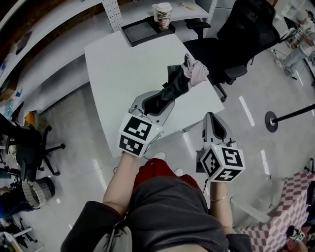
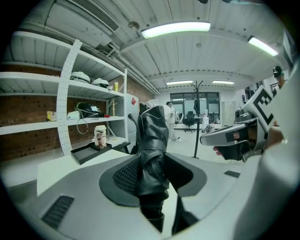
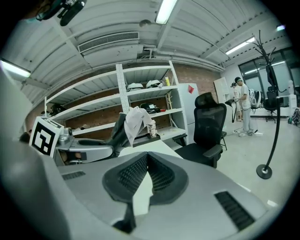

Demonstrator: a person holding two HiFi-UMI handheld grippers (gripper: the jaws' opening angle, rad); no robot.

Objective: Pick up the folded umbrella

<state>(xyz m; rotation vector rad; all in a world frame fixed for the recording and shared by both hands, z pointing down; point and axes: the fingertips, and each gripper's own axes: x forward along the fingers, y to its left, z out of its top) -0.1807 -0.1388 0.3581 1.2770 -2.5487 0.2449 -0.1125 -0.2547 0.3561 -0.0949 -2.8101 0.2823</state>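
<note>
**Item: folded umbrella, one.** A black folded umbrella (image 1: 170, 89) with a glossy, leather-like sleeve and a pale crumpled cloth end. It is clamped between the jaws of the left gripper (image 1: 151, 107) and held over the near right part of the white rectangular table (image 1: 118, 64), its far end raised.

**Grippers, two.** Each is grey and carries one black-and-white marker cube.
- Left gripper: the pads press on the umbrella from both sides.
- Right gripper (image 1: 213, 118): its jaws meet at the tips with nothing between them. It hangs off the table's near right corner, just beside the left one and apart from it.

**By view.**
- Head view only: the person's forearms and lap, both marker cubes, and a second dark office chair (image 1: 29, 147) at the left.
- Left gripper view: the umbrella (image 2: 152, 145) stands up out of the left gripper (image 2: 152, 180) and fills the middle. The pale end is hidden behind the black sleeve. The right gripper (image 2: 232, 136) shows at the right edge.
- Right gripper view: the closed right gripper (image 3: 146, 161). The left gripper (image 3: 86, 151) is seen from the side, and the umbrella (image 3: 135, 123) shows its pale cloth plainly. A person (image 3: 243, 110) stands far off.

**Other stock.**
- One shallow black tray (image 1: 140, 33) at the table's far edge.
- One patterned paper cup (image 1: 163, 15) by the tray; whether it stands on it I cannot tell.
- One black mesh office chair (image 1: 243, 34) beyond the table's right side.
- One black coat stand (image 3: 271, 117); only its round base and pole show in the head view.
- One run of white wall shelving (image 2: 61, 93).
</note>
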